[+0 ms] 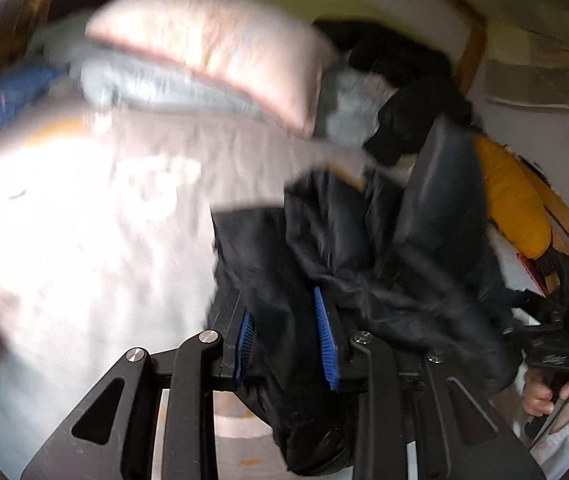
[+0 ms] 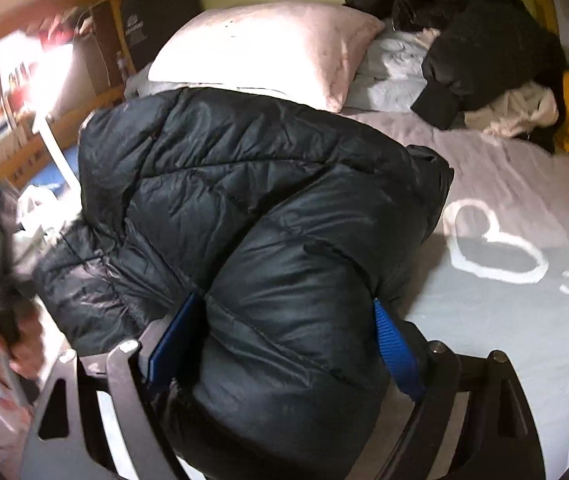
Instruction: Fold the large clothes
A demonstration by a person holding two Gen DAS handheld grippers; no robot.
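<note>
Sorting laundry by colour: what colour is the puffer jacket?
Black puffer jacket; right wrist view shows it best.

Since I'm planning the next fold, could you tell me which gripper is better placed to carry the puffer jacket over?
Probably the right gripper: its jaws span a thick roll of the black puffer jacket lying on the bed. The left gripper pinches only a thin, hanging edge.

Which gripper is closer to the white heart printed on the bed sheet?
Right. The right gripper, clamped on the black puffer jacket, sits beside the heart; the left gripper holds the jacket's far side.
</note>
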